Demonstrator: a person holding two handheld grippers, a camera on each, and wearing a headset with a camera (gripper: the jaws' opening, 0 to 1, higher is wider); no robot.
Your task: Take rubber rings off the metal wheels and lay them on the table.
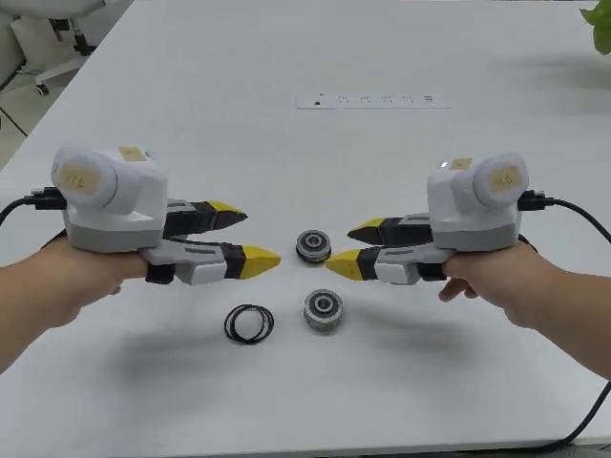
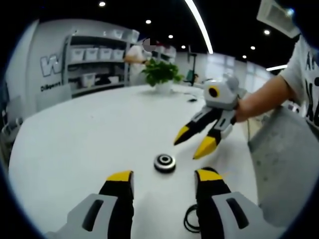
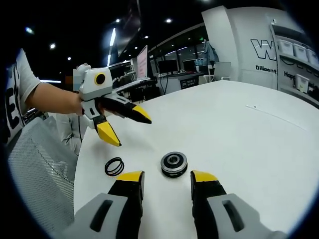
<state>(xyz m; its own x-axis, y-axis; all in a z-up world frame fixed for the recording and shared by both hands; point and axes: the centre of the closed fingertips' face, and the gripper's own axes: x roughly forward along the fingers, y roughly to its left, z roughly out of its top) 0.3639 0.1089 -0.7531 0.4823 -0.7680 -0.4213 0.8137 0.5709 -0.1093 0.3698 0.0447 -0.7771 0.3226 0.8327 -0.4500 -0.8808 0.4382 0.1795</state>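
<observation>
Rubber rings [image 1: 249, 323], a little bunch of thin black loops, are lying flat on the white bench [image 1: 239, 95], on the side nearer the person. Just beside them to the right is one metal wheel [image 1: 324, 309], lying flat and not touching the loops. The second metal wheel [image 1: 313, 245] lies a bit farther back, right in the gap between the two grippers. I honestly can't tell whether either wheel has a ring on it, they're too small here.

The left gripper [image 1: 253, 239] is held above the bench and points toward the middle. Its yellow-tipped fingers [image 1: 258, 257] are spread apart with nothing in them. The right gripper [image 1: 342, 248] mirrors it from the other side, fingers [image 1: 346, 264] also spread and holding nothing. The tips of the two grippers face each other across the farther wheel, near it but not touching it.

In the left gripper view a wheel sits just ahead, between that gripper's fingers, and the loops peek out beside one of them. In the right gripper view there's a wheel just ahead too, with the loops off to its left.

Farther back on the bench there's a white power strip [image 1: 372, 100], and a green plant [image 1: 600, 24] at the far corner.
</observation>
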